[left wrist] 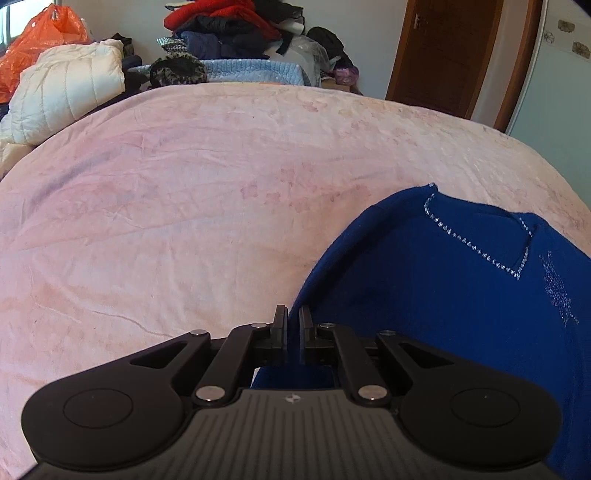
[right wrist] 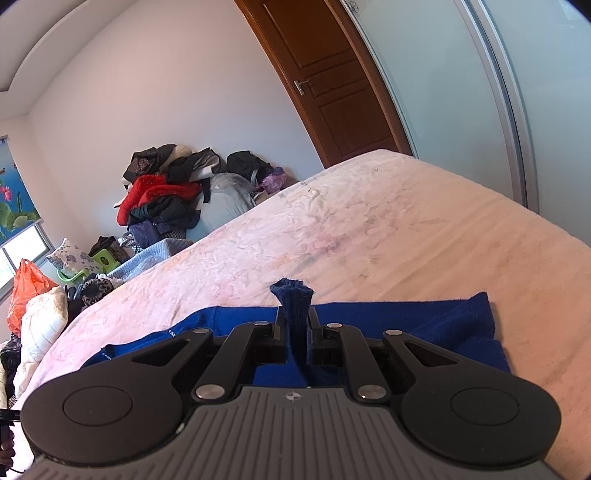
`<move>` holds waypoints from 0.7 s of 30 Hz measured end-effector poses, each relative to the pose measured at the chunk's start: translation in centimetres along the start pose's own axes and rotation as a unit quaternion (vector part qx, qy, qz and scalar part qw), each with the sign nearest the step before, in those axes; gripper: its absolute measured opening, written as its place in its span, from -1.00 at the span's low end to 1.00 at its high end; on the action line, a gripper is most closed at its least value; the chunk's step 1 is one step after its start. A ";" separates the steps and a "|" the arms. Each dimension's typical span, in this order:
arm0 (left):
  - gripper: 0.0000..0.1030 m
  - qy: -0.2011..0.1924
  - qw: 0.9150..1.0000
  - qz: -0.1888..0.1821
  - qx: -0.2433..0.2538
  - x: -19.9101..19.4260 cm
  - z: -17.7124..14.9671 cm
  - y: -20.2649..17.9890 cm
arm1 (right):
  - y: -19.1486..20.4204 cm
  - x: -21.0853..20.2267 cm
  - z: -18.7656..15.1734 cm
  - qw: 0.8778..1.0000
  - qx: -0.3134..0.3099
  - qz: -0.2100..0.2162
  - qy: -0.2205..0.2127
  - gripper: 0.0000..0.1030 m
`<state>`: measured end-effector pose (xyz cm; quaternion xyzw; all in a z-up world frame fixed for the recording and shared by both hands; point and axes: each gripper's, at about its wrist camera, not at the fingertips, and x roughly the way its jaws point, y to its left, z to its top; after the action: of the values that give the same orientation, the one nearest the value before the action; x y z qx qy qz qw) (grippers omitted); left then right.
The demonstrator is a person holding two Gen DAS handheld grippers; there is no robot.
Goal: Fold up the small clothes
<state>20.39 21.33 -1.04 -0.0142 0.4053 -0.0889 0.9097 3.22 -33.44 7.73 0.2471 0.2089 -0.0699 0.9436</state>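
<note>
Right tool pinched on a bunched edge of the blue top, tuft poking out past its tips. Left tool nearly closed on the top's edge; likely gripping, thin sliver of cloth between the fingers. Top lies flat ahead-right of it on the pink bed. Lift both evenly, keep edge taut, fold across. Clothes pile far beyond.

Soft matt royal-blue knit top, rhinestone-trimmed neckline. Crinkled pale-pink fleecy bedspread, faint floral print. Matt black plastic left gripper, shiny metal rivets. Glossy brown wooden door.
</note>
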 end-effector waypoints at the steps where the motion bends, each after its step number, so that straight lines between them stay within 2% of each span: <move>1: -0.88 -0.004 1.000 0.004 -0.001 -0.4 -0.1 -0.5 | 0.2 -0.1 0.2 1.000 -0.001 -0.001 -0.004 -0.71; 3: -0.78 -0.006 1.000 0.023 0.007 -1.1 -0.5 -1.9 | 0.5 -0.3 0.6 1.000 -0.004 -0.001 -0.011 -0.71; 4: -0.55 -0.009 0.999 0.034 0.011 -1.5 -0.7 -2.7 | 0.7 -0.4 0.7 1.000 -0.007 0.000 -0.013 -0.71; 5: -0.07 -0.017 0.999 0.041 0.015 -1.9 -1.0 -3.6 | 1.0 -0.4 0.9 1.000 -0.010 0.003 -0.015 -0.71; 6: 0.24 -0.030 0.998 0.046 0.017 -2.4 -1.4 -4.5 | 1.3 -0.4 1.0 1.000 -0.014 0.006 -0.016 -0.71; 7: 0.68 -0.050 0.997 0.054 0.017 -3.0 -1.7 -5.4 | 1.8 -0.3 1.0 1.000 -0.020 0.009 -0.016 -0.71; 9: 0.75 -0.087 0.994 0.063 0.030 -4.1 -2.2 -7.2 | 2.9 -0.1 1.2 0.999 -0.032 0.017 -0.018 -0.71; 14: 0.75 -0.071 0.993 0.090 0.036 -4.0 -2.8 -10.4 | 5.9 0.5 1.4 0.997 -0.059 0.036 -0.026 -0.71; 21: 0.75 -0.046 0.993 0.111 -0.017 -3.2 -3.6 -11.4 | 7.6 1.5 0.9 0.997 -0.048 0.056 -0.020 -0.71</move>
<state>13.89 10.87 -0.03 0.0112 0.3631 0.0208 0.9314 6.67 -27.31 11.16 0.2111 0.1785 -0.0122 0.9609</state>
